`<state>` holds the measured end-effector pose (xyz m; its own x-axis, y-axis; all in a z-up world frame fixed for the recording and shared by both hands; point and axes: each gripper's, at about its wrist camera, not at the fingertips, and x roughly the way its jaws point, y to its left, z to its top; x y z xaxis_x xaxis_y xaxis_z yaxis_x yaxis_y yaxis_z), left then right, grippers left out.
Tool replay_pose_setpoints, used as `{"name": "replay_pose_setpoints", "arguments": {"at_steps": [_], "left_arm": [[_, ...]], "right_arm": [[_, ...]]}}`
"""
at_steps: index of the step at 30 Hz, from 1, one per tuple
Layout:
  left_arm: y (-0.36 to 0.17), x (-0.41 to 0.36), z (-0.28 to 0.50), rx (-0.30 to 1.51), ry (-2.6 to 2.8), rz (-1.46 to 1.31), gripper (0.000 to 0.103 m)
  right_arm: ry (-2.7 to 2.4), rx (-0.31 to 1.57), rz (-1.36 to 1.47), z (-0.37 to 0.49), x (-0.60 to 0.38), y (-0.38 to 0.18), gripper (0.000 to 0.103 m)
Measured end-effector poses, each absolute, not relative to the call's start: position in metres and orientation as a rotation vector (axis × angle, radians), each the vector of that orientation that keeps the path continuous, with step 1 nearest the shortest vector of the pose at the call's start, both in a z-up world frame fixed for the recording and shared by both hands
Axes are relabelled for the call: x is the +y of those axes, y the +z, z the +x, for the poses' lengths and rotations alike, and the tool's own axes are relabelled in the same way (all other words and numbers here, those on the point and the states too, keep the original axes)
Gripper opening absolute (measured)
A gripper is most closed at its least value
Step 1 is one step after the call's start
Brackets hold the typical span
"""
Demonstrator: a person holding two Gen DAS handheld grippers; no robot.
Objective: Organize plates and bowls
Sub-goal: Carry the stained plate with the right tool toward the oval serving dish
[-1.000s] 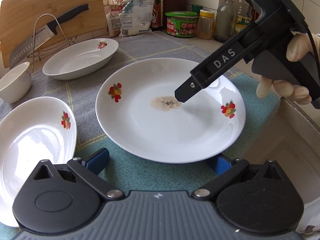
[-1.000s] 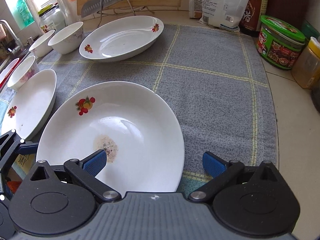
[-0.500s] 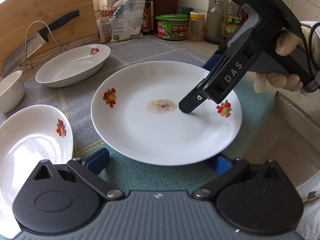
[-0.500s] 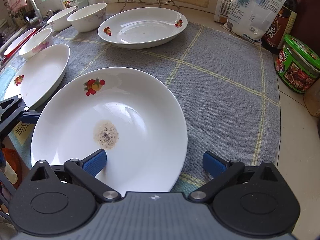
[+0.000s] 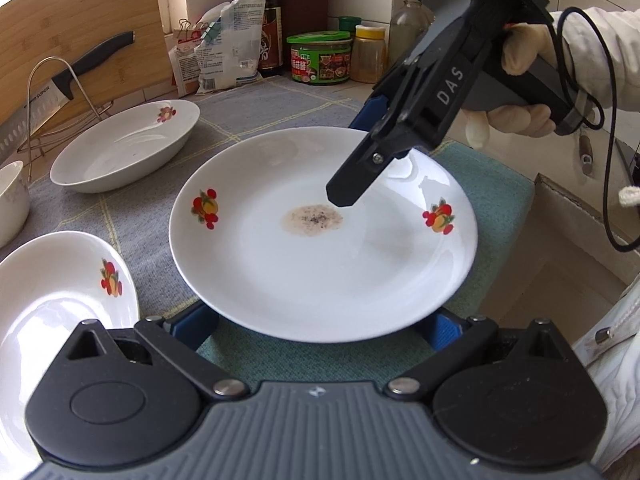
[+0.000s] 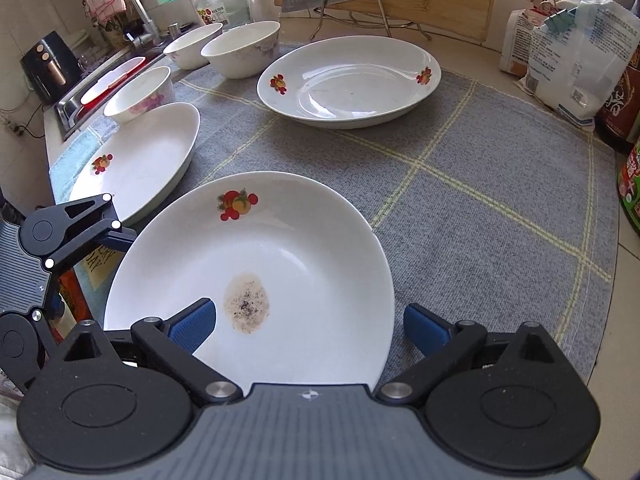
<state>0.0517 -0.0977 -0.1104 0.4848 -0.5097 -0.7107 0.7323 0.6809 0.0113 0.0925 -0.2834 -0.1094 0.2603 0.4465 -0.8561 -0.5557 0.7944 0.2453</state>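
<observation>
I am holding my right hand-held gripper spread wide over the near rim of the round white ceramic plate with red fruit prints and a speckled brown stain, one blue finger above its inside, the other outside the rim. My left hand-held gripper is also standing spread, the plate's edge lying between and above its fingers, over the grey checked mat on the table.

Soiled plate centred on grey cloth, brown stain in middle; left gripper spread wide, blue pads under plate's near rim; right gripper angled down over plate's far side, tip just above stain; oval dish behind left; another dish near left.
</observation>
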Motion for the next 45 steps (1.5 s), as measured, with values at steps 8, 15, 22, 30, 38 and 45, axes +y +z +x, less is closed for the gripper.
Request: {"name": "replay_pose_setpoints", "arguments": {"at_steps": [8, 15, 22, 30, 38, 45], "left_arm": [[-0.110, -0.097, 0.051, 0.731, -0.782, 0.335, 0.103], [-0.110, -0.098, 0.048, 0.711, -0.782, 0.356, 0.103], [-0.109, -0.100, 0.049, 0.710, -0.780, 0.357, 0.102], [-0.108, -0.100, 0.050, 0.729, -0.783, 0.363, 0.102], [-0.098, -0.106, 0.052, 0.743, -0.778, 0.358, 0.101], [-0.091, -0.120, 0.063, 0.726, -0.782, 0.371, 0.101]], "right_arm": [[0.748, 1.157, -0.018, 0.107, -0.287, -0.112, 0.093], [0.789, 1.184, 0.040, 0.115, -0.292, -0.112, 0.092], [0.804, 1.190, 0.025, 0.115, -0.291, -0.112, 0.092], [0.811, 1.196, 0.036, 0.115, -0.292, -0.112, 0.092], [0.812, 1.180, 0.037, 0.114, -0.297, -0.105, 0.092], [0.791, 1.138, 0.031, 0.118, -0.313, -0.093, 0.092]]}}
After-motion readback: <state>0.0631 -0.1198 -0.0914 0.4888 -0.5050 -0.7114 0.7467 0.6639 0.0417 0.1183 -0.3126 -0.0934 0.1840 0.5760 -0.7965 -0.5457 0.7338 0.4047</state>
